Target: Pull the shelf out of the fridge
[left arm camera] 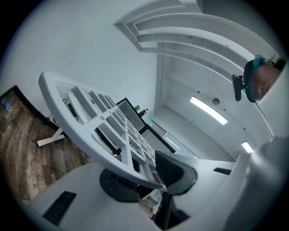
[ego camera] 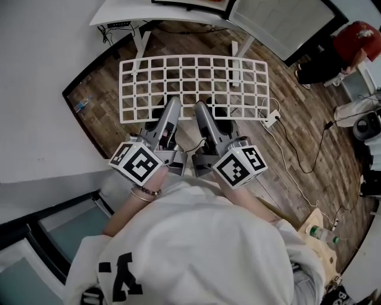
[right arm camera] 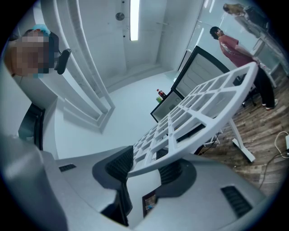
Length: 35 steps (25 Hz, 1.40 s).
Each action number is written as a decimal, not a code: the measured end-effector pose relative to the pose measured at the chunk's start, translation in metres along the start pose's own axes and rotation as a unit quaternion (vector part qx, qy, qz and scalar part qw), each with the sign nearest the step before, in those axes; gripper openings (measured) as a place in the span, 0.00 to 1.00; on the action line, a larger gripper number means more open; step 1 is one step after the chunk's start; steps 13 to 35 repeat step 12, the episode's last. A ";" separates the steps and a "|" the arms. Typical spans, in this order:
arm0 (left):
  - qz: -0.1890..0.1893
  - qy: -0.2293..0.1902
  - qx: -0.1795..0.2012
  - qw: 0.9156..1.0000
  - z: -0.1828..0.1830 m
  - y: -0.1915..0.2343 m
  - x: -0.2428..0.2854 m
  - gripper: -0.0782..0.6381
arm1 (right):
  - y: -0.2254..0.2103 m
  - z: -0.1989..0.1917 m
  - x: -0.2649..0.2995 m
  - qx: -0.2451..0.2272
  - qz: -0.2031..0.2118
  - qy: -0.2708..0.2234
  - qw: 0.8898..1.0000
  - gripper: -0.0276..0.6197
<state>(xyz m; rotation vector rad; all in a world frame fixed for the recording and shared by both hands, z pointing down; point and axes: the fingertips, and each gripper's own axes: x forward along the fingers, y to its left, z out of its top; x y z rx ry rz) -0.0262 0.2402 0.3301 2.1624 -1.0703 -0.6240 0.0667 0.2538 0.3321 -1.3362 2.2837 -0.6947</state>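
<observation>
1. The white grid shelf is out in the open room, held level above the wooden floor in front of the person.
2. The left hand-held gripper is clamped on the shelf's near edge, left of the middle. In the left gripper view, its pads close on the rim.
3. The right hand-held gripper grips the same edge just to the right. In the right gripper view, its jaws pinch the rim.
4. A white desk stands beyond the shelf's far edge.
5. A cable trails across the floor on the right.
6. A person in a red top is at the far right.
</observation>
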 end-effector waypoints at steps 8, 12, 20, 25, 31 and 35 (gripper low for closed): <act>0.000 0.003 -0.001 1.000 -0.005 0.000 0.005 0.27 | -0.007 0.002 -0.001 0.001 -0.003 0.001 1.000 0.30; 0.001 0.005 -0.003 1.000 -0.009 0.001 0.008 0.27 | -0.011 0.002 -0.002 0.001 -0.005 0.002 1.000 0.30; 0.001 0.005 -0.003 1.000 -0.009 0.001 0.008 0.27 | -0.011 0.002 -0.002 0.001 -0.005 0.002 1.000 0.30; 0.001 0.005 -0.003 1.000 -0.009 0.001 0.008 0.27 | -0.011 0.002 -0.002 0.001 -0.005 0.002 1.000 0.30; 0.001 0.005 -0.003 1.000 -0.009 0.001 0.008 0.27 | -0.011 0.002 -0.002 0.001 -0.005 0.002 1.000 0.30; 0.001 0.005 -0.003 1.000 -0.009 0.001 0.008 0.27 | -0.011 0.002 -0.002 0.001 -0.005 0.002 1.000 0.30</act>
